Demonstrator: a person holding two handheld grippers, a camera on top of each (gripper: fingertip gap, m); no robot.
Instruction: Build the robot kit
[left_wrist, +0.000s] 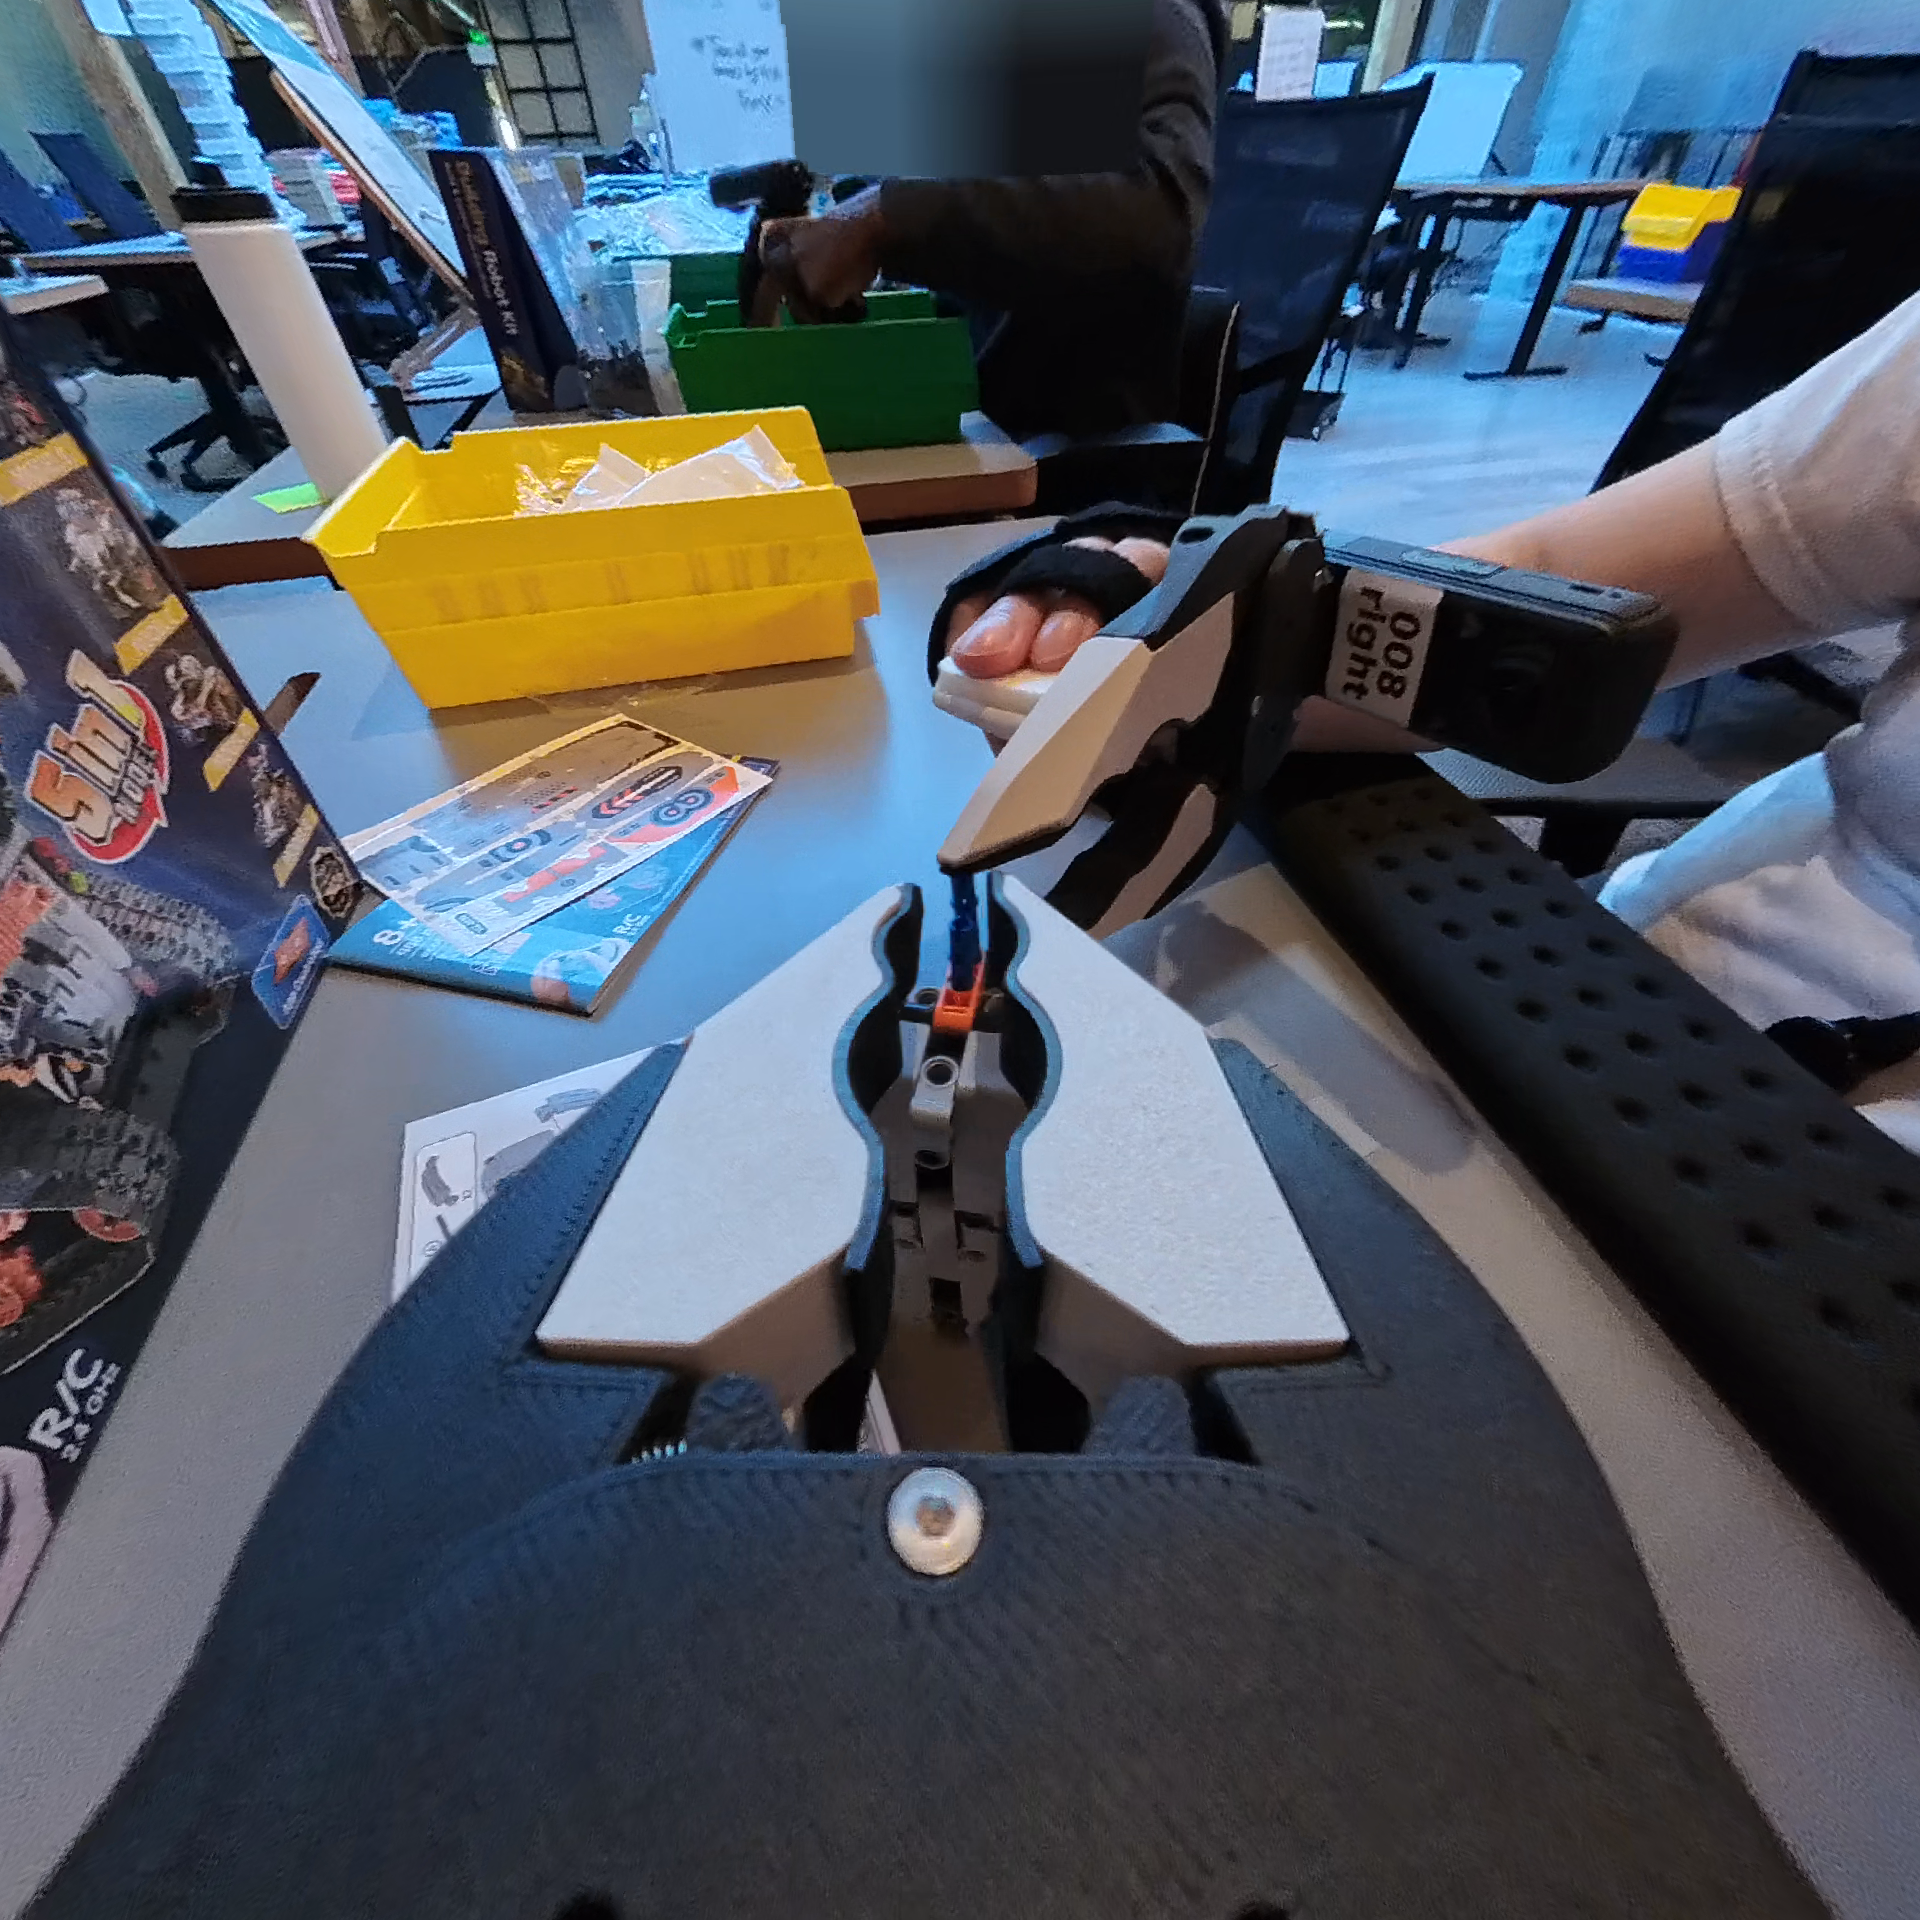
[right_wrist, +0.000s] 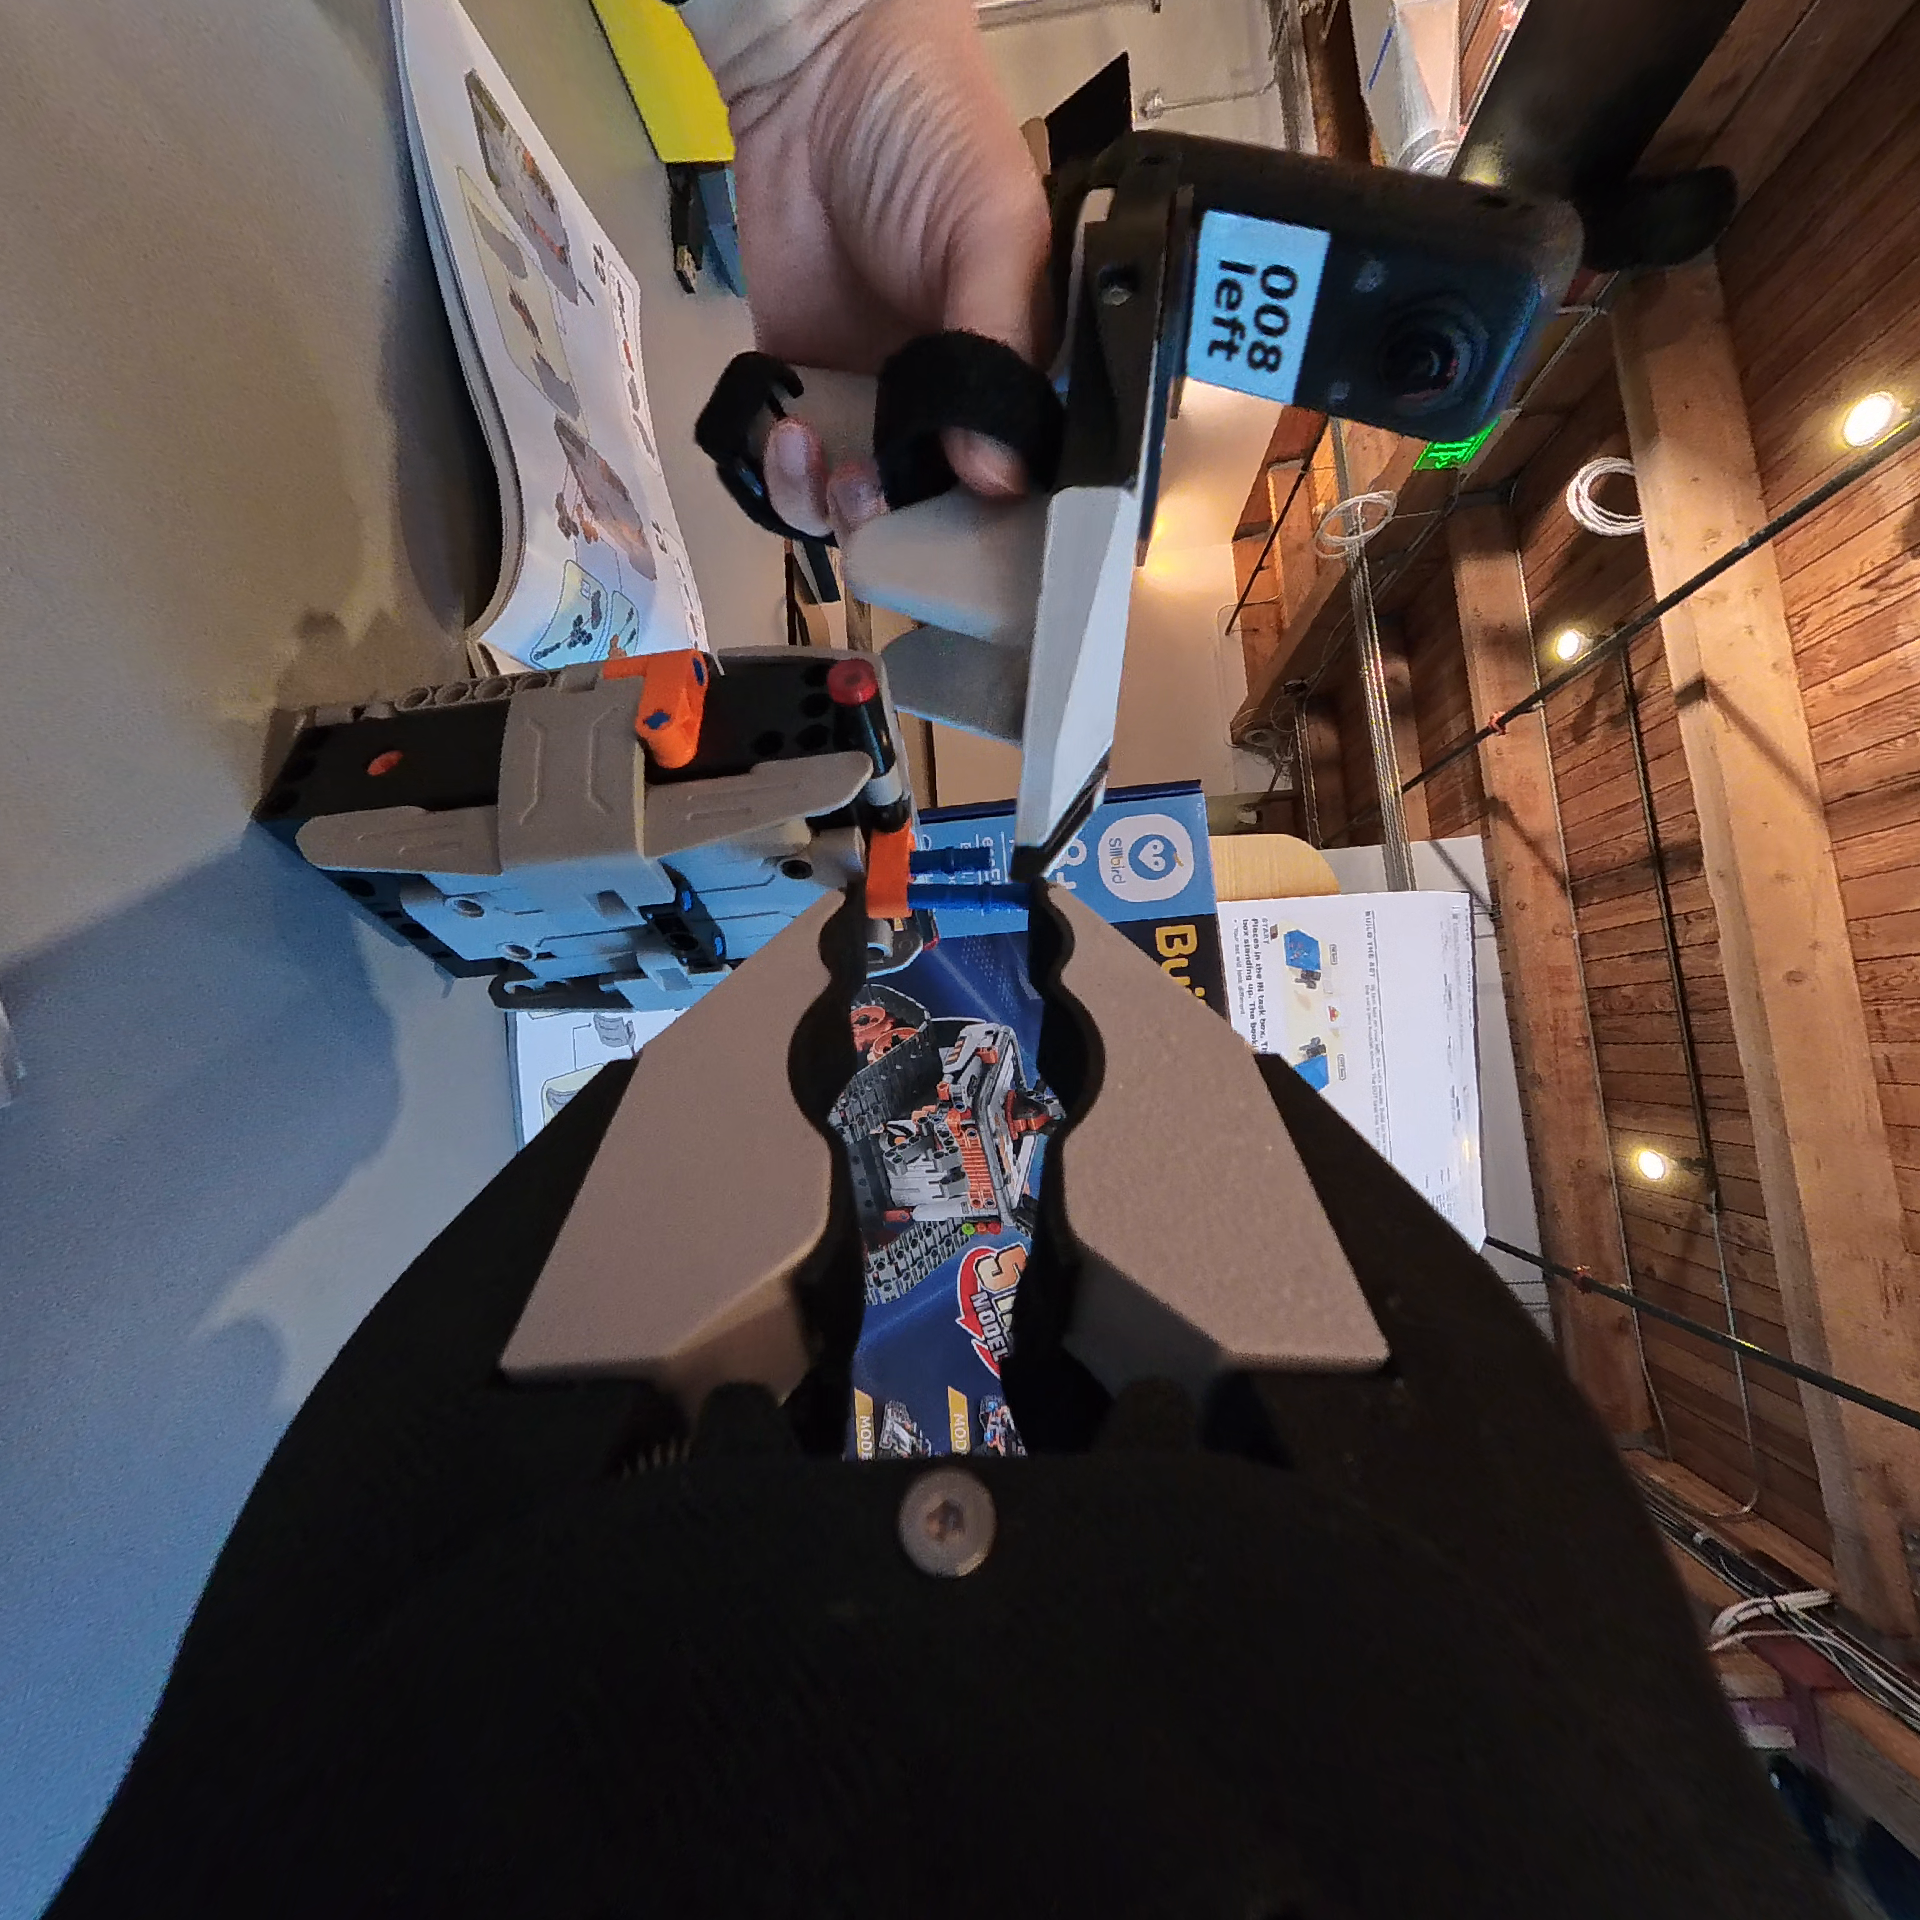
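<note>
My left gripper (left_wrist: 954, 902) is shut on a grey brick assembly (left_wrist: 940, 1153) and holds it above the grey table (left_wrist: 831, 727). An orange connector (left_wrist: 956, 1006) and a blue pin (left_wrist: 964, 920) stick out past the left fingertips. My right gripper (left_wrist: 1008, 878) comes in from the right, its upper tip on the pin's far end. In the right wrist view the right gripper (right_wrist: 951, 899) pinches the blue pin (right_wrist: 966, 894) lengthwise between its tips, against the orange connector (right_wrist: 888, 868). The assembly (right_wrist: 582, 810) and one of the left gripper's fingers (right_wrist: 1075, 644) show there too.
A yellow bin (left_wrist: 603, 603) with plastic bags stands behind, and a green bin (left_wrist: 831, 374) beyond, where another person works with a gripper. Booklets (left_wrist: 561, 831), an instruction sheet (left_wrist: 478, 1164), a tall product box (left_wrist: 125, 831) at left and a white bottle (left_wrist: 281, 343) are nearby. A black perforated armrest (left_wrist: 1610, 1039) lies at right. Only a small space, under 4 cm, lies between the two pairs of fingers.
</note>
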